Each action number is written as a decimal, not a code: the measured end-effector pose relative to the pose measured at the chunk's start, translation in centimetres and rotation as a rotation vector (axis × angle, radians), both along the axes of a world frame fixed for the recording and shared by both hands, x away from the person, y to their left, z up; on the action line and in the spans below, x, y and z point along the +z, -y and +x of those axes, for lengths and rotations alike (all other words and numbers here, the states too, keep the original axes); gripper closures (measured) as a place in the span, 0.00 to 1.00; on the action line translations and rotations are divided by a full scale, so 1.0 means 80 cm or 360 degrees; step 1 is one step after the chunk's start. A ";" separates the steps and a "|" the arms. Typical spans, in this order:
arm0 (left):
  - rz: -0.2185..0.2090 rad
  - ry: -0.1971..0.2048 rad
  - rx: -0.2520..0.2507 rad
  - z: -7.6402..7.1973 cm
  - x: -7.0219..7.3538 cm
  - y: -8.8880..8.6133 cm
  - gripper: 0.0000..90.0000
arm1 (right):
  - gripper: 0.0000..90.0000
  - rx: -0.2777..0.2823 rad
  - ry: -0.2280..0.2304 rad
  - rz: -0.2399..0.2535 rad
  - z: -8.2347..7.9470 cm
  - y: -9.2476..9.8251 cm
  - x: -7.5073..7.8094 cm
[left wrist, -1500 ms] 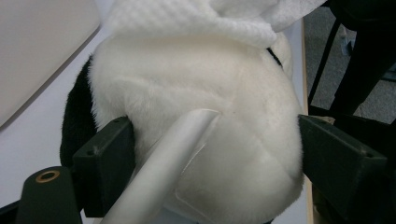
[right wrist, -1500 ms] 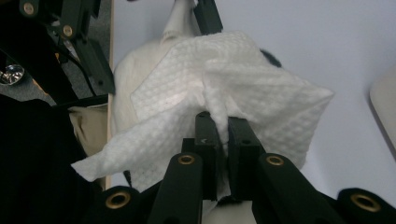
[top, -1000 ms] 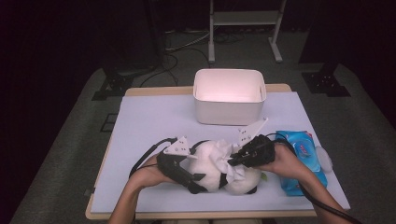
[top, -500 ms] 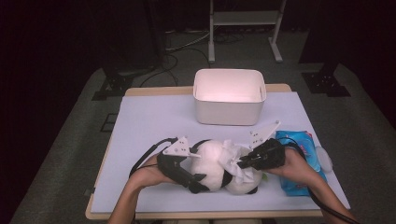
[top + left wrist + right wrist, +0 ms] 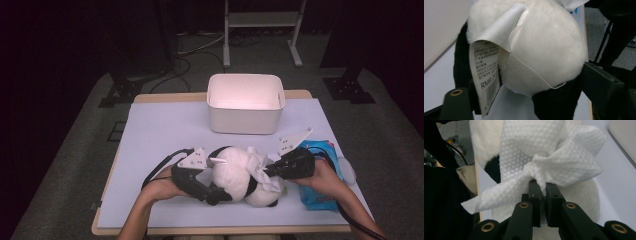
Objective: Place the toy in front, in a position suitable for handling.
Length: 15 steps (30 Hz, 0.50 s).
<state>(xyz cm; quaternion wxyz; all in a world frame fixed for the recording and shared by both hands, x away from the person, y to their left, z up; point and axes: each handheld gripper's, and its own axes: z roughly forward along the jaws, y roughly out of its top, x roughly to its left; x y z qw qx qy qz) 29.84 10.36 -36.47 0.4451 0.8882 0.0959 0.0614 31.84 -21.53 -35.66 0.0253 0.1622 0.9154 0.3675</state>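
The right gripper (image 5: pixel 543 188) pinches a white wipe (image 5: pixel 554 157) against the panda toy (image 5: pixel 240 175), while the left gripper (image 5: pixel 207 187), jaws just narrowing, straddles it; next probably another rubbing stroke.

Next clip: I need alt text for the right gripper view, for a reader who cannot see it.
The right tool is clamped shut on a bunched white textured wipe, pressed against a black-and-white plush toy. The toy lies on a pale tabletop.
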 end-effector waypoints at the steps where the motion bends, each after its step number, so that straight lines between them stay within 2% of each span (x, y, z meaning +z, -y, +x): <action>1: -0.0006 -0.0001 0.0011 0.000 0.002 0.001 0.25 | 0.93 -0.0024 0.0019 0.0004 -0.001 0.001 0.004; 4: -0.0045 0.0023 -0.0024 -0.003 0.009 0.009 0.27 | 0.93 -0.0009 0.0017 0.0087 -0.001 0.001 0.013; 7: -0.0020 0.0041 -0.0024 -0.004 0.014 0.014 0.27 | 0.93 0.0026 0.0035 0.0107 -0.004 -0.006 0.022; 9: -0.0009 0.0045 -0.0027 -0.004 0.017 0.017 0.27 | 0.93 0.0082 0.0062 0.0143 -0.007 -0.018 0.037; 11: -0.0008 0.0045 -0.0025 -0.004 0.018 0.019 0.27 | 0.93 0.0100 0.0070 0.0145 -0.008 -0.022 0.043; 12: -0.0004 0.0050 -0.0029 -0.004 0.019 0.020 0.27 | 0.93 0.0137 0.0097 0.0144 -0.010 -0.032 0.051; 15: -0.0001 0.0052 -0.0027 -0.004 0.020 0.021 0.27 | 0.93 0.0179 0.0115 0.0129 -0.011 -0.048 0.060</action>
